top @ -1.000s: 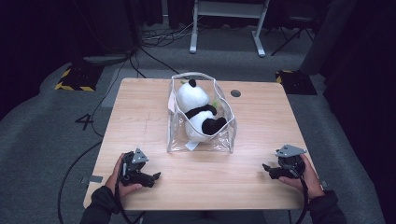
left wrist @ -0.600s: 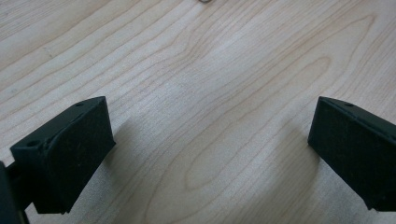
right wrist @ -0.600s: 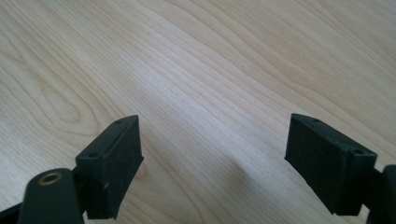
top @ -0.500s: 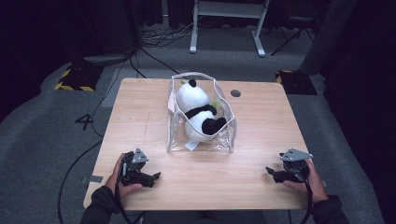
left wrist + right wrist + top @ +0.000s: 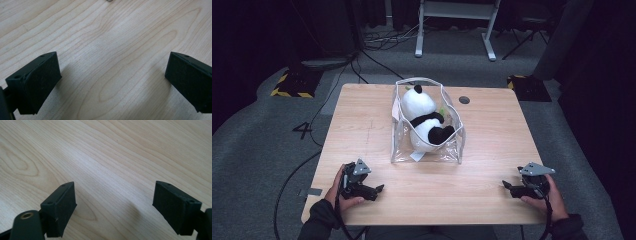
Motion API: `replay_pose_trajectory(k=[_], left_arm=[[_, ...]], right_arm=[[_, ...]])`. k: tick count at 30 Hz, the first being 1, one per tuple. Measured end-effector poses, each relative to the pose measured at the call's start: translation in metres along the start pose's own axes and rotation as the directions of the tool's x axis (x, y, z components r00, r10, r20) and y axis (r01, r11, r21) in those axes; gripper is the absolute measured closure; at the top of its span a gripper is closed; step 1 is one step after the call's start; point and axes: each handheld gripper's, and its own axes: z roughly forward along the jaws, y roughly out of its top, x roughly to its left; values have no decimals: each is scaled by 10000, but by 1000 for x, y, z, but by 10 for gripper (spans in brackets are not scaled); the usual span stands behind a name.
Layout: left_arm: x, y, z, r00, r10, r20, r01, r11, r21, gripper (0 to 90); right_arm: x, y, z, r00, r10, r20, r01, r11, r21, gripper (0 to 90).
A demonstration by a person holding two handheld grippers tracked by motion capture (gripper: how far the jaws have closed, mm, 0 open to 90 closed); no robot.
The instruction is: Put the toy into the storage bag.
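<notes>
Clear plastic bag (image 5: 428, 145) with the panda plush (image 5: 424, 120) inside sits mid-frame on the table (image 5: 362, 125), well apart from both grippers. My left gripper (image 5: 377, 189) and right gripper (image 5: 507, 187) hold their jaws wide apart, empty. I'd reach in evenly toward the bag's rim. Since the earlier frame, my right gripper has drifted toward the lower right corner.

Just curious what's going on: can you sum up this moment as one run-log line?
left gripper: open, empty, near table edge | right gripper: open, empty, near edge | panda toy: inside clear bag, mid-table, untouched
</notes>
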Motion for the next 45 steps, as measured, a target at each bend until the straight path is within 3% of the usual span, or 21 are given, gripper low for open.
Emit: replay_pose_trajectory(k=[7,17,21,22,25,45], left_arm=[[0,0,0,10000,19,1,-19,10000,2,2],[0,0,0,10000,3,-7,-3,10000,4,2],[0,0,0,10000,0,1,0,10000,0,2],[0,0,0,10000,-1,2,1,10000,-2,2],[0,0,0,10000,3,3,-3,10000,-1,2],[0,0,-1,10000,10,-78,-10,10000,-2,5]], right_arm=[[-5,-11,-2,9997,262,-33,-262,9997,-17,185],[-13,-21,-4,9949,991,-190,-995,9947,-263,177],[-16,-27,-3,9909,1328,-239,-1338,9899,-476,156],[-20,-30,-3,9857,1656,-298,-1670,9845,-528,150],[-24,-33,-4,9805,1952,-211,-1960,9795,-473,149],[-25,-34,-5,9746,2238,-84,-2239,9735,-453,151]])
